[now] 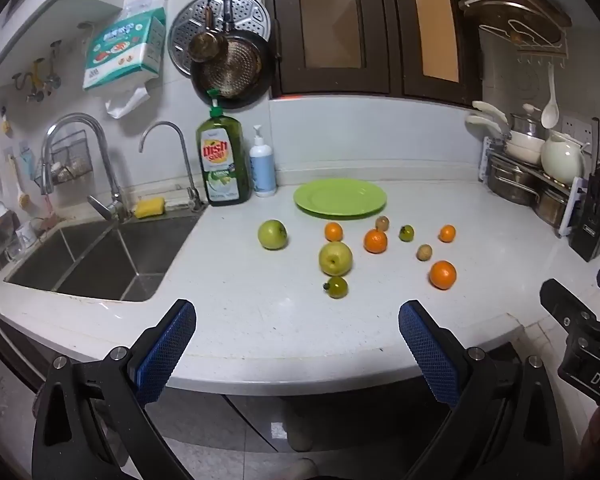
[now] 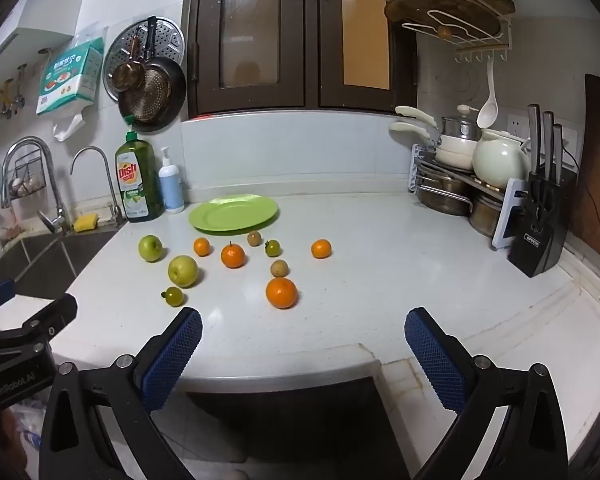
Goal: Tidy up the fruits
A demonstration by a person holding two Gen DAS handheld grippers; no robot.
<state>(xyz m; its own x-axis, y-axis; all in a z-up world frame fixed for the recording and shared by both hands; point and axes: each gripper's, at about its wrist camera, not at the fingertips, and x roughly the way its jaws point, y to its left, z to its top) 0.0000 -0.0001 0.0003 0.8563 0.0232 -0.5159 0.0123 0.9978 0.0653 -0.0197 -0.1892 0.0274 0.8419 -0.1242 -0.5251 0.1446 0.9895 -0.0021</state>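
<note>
Hand-held gripper (image 2: 303,334) above white kitchen counter (image 2: 380,260), unoccupied.

Tabletop (image 2: 380,280): smooth, glossy white stone. Plate (image 2: 233,213): glossy green plastic. Sink (image 1: 100,256): brushed metal. Claw pads (image 1: 162,350): blue textured rubber.

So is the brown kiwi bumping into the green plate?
Apart. In the right wrist view, a strip of white counter shows between the kiwi and the green plate rim.
</note>
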